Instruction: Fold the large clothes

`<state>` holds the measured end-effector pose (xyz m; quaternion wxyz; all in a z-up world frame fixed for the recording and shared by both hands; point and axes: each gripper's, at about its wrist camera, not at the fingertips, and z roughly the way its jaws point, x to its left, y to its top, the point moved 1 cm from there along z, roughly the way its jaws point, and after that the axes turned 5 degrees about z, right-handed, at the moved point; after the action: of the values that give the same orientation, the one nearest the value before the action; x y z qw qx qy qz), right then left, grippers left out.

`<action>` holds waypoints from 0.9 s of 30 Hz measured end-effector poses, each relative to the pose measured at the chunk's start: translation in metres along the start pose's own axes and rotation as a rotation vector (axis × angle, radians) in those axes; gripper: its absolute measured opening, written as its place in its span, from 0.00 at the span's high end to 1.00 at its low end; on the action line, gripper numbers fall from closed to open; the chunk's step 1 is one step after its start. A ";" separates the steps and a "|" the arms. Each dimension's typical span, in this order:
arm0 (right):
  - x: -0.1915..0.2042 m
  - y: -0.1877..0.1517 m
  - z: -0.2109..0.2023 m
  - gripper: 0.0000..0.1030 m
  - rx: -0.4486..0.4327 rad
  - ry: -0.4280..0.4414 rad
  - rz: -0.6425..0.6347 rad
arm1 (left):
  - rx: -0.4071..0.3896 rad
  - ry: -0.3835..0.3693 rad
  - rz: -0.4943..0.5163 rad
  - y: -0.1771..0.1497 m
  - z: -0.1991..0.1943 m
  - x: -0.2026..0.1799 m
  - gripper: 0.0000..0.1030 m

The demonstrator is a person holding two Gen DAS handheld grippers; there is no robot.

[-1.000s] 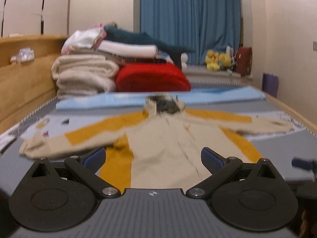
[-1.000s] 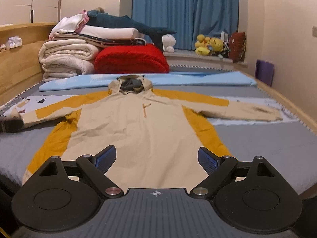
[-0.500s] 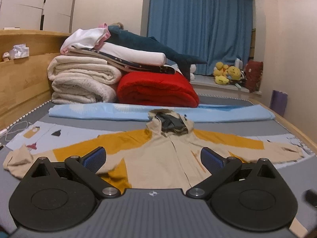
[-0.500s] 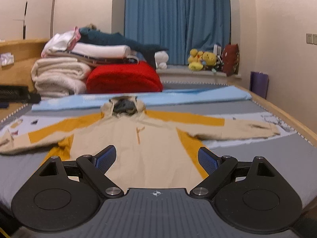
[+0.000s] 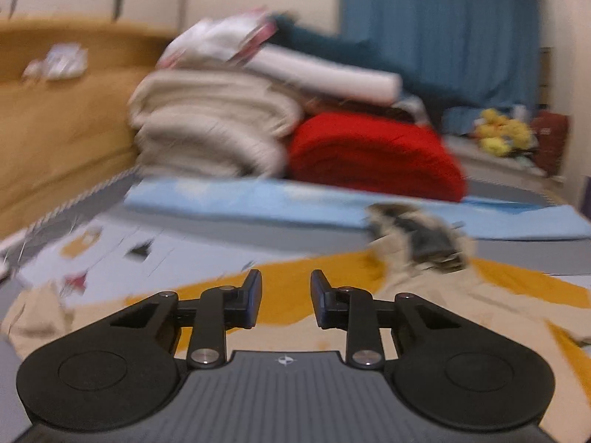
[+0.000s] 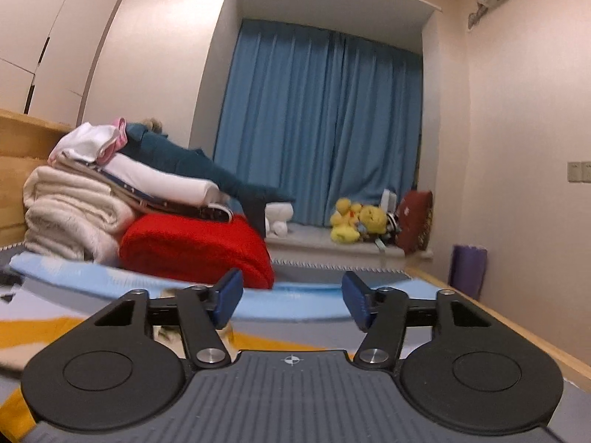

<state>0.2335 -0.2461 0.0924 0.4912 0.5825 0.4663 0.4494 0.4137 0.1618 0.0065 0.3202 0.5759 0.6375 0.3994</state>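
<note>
The left wrist view is smeared: the folded blankets (image 5: 210, 125) and the jacket's hood (image 5: 421, 236) lose their edges. In the right wrist view, the gripper body hides most of the jacket (image 6: 258, 337), and the frame's left edge cuts its sleeve.

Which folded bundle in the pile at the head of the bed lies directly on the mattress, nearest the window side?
The red blanket. It lies lowest, beside the cream blanket, while the white bundle rests on top of them.
</note>
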 end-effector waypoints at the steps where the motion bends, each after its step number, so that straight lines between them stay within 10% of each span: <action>1: 0.005 0.000 0.013 0.46 -0.004 0.016 0.003 | 0.027 0.016 -0.023 -0.003 0.012 0.013 0.69; 14: 0.063 -0.044 0.127 0.46 0.115 0.189 0.040 | 0.218 0.247 -0.253 -0.045 0.072 0.174 0.67; 27: 0.105 -0.086 0.144 0.41 0.232 0.255 -0.047 | 0.335 0.470 -0.743 -0.104 0.063 0.341 0.51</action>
<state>0.3827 -0.1576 -0.0018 0.3681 0.5625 0.5871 0.4511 0.3738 0.5061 -0.0967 0.1910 0.2464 0.9112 0.2691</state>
